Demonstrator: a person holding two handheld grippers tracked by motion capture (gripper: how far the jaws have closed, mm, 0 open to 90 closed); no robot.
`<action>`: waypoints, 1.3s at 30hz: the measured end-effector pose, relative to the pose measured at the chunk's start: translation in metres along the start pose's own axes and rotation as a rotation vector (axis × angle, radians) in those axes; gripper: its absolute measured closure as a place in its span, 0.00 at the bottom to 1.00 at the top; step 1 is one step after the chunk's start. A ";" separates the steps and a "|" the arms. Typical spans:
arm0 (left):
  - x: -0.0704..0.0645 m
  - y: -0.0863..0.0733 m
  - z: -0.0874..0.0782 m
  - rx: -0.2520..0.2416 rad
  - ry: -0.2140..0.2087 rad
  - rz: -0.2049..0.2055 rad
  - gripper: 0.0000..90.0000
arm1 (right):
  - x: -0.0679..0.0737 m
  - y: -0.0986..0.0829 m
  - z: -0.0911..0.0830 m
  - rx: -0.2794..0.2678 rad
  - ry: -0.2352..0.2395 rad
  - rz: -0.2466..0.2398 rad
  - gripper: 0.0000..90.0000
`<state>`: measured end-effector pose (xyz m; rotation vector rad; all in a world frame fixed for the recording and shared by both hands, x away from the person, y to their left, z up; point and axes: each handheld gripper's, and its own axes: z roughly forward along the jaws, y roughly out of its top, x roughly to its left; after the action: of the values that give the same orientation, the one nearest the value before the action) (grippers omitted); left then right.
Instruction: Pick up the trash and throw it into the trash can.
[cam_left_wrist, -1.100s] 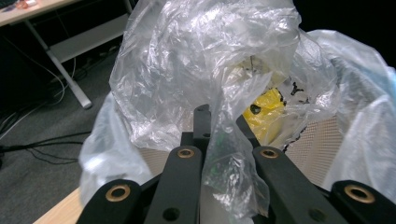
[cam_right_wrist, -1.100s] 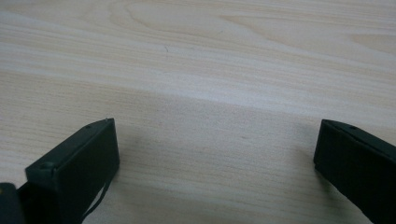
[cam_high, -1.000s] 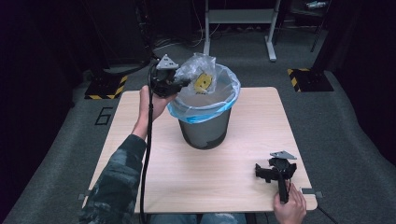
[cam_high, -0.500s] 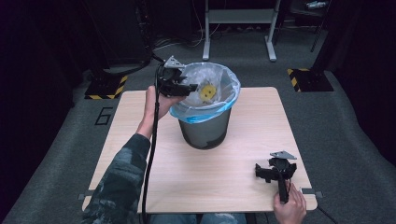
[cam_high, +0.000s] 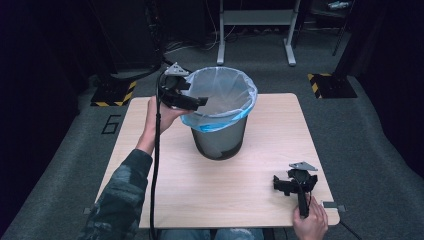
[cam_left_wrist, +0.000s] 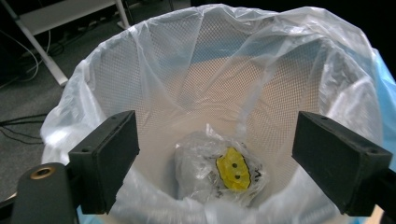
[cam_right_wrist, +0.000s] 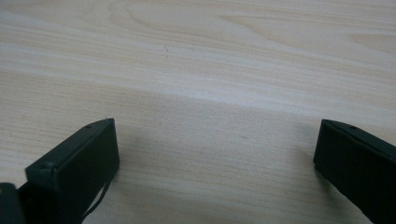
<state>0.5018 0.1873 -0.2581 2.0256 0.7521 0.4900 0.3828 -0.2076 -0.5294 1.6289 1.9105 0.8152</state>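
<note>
Left gripper view: the left gripper (cam_left_wrist: 217, 158) is held over the lined bin (cam_high: 220, 116), jaws spread wide and empty; a crumpled plastic wrapper (cam_left_wrist: 219, 170) is seen lying at its bottom. Near right on the table (cam_high: 240, 200), the right gripper (cam_high: 295, 184) is rested, jaws apart.

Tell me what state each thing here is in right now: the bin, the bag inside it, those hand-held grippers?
Mesh waste bin: upright on the table, lined.
Bin liner: open, folded over the rim.
Crumpled plastic bag with yellow label: lying at the bottom of the bin.
Left hand-held gripper: open, empty, held over the bin's rim.
Right hand-held gripper: open, empty, low over the table.
Table: bare wood around the bin.
</note>
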 end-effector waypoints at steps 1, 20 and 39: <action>0.000 -0.002 -0.002 -0.002 0.001 0.001 0.14 | 0.000 0.000 0.000 0.001 -0.001 -0.002 0.00; 0.024 -0.073 -0.043 0.009 0.069 -0.034 0.07 | 0.000 0.000 0.000 0.002 -0.001 -0.003 0.00; 0.050 -0.181 -0.029 0.109 0.100 -0.174 0.05 | 0.000 0.000 0.000 0.001 -0.001 -0.003 0.00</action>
<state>0.4631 0.3141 -0.3939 2.0242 1.0253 0.4608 0.3828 -0.2077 -0.5294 1.6267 1.9129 0.8122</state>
